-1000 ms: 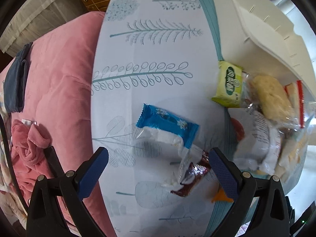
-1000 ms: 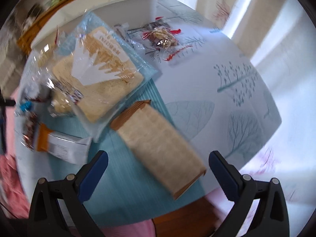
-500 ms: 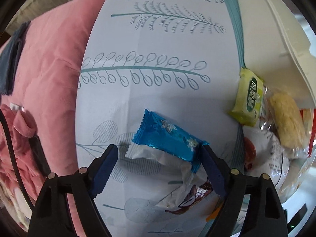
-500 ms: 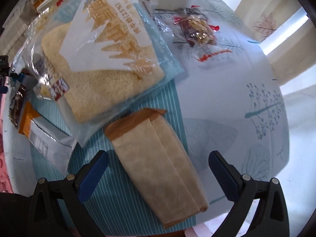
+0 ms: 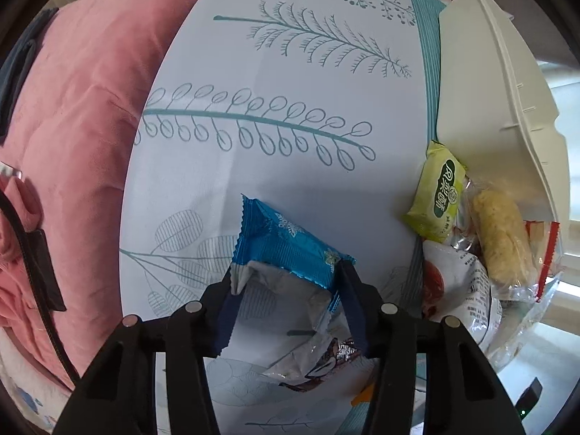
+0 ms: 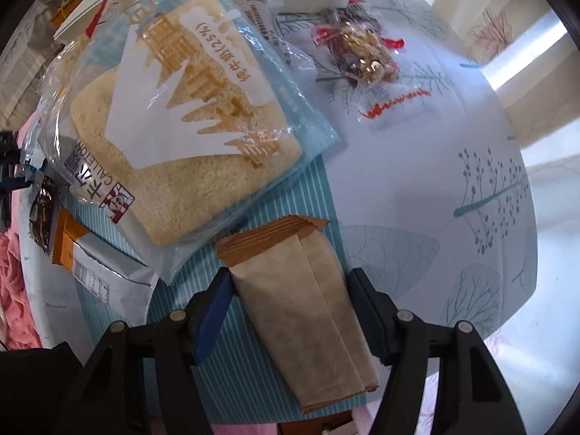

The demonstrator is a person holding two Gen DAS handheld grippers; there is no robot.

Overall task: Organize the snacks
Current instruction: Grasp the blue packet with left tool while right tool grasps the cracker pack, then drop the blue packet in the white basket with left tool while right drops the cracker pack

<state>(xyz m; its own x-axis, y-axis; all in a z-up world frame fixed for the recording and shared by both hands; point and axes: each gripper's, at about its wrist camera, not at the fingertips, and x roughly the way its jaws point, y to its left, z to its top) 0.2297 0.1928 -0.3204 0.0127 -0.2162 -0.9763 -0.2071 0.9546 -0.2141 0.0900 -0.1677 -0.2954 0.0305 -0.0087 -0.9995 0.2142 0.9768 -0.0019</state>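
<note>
In the left wrist view my left gripper [image 5: 286, 275] is shut on a blue and white snack packet [image 5: 286, 250], its fingers pressing both sides. A brown chocolate wrapper [image 5: 319, 362] lies under it. A green packet [image 5: 440, 192] and a clear-wrapped roll [image 5: 502, 239] lie by the white bin [image 5: 507, 108] on the right. In the right wrist view my right gripper [image 6: 290, 279] has its fingers on both sides of a tan paper packet [image 6: 308, 304], touching its edges. A large bread bag [image 6: 181, 127] lies beyond it.
A table with a leaf-print cloth [image 5: 290, 108] holds everything. A pink blanket [image 5: 79, 127] lies left of it. A clear nut packet [image 6: 366, 58] and an orange and silver packet [image 6: 94, 268] lie on the table. The table edge [image 6: 362, 409] is just below the right gripper.
Both grippers moved down and forward and narrowed. The left one closed on the blue packet. The right one came around the tan packet.
</note>
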